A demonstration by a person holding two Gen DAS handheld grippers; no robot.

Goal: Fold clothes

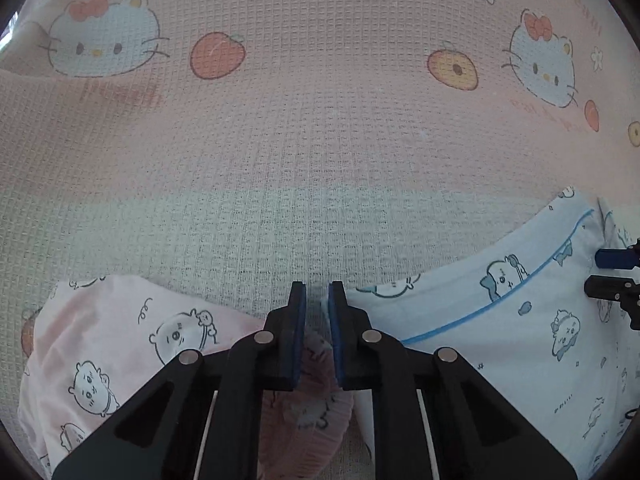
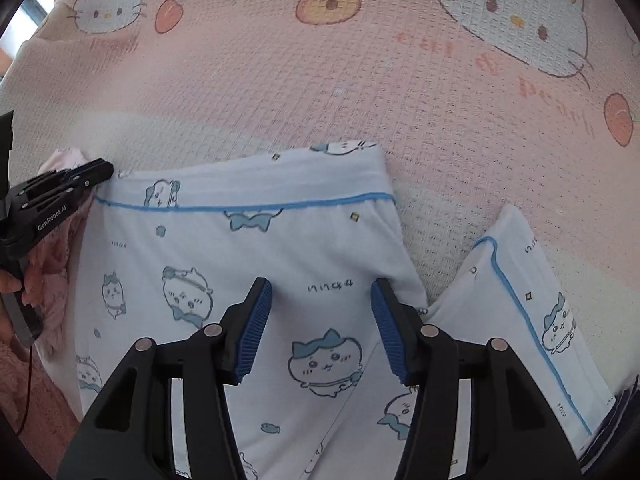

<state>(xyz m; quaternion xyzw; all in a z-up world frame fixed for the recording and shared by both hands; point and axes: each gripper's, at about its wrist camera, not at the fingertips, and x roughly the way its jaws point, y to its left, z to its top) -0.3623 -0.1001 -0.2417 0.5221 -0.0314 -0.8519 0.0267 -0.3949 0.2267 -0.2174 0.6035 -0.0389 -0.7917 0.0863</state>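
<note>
The blue clothes (image 2: 248, 264) lie flat on a pink waffle blanket (image 2: 320, 92) with cat faces and fruit printed on it. They are white-blue and soft, with little cartoon animals, bows and tiny diamonds all over. A thin blue line runs just under the top band. The top edge is straight and points away from the camera. On the right, a second piece of the same cloth (image 2: 532, 296) lies tilted, with its own blue line running down it. The two pieces meet near the right gripper's finger.

Next to the blue clothes, on the left, lie pink clothes (image 1: 120, 344) with the same kind of small cartoon animals. They look crumpled and bunched. The two sets touch at the left gripper.

The left gripper (image 1: 317, 300) points down where the pink and the blue clothes meet. Its jaws are nearly closed, with only a thin gap. Pink cloth shows lower down between them, but I cannot tell if the pads pinch it.

The right gripper (image 2: 321, 300) hangs over the middle of the blue clothes. Its jaws stand apart and hold nothing.
</note>
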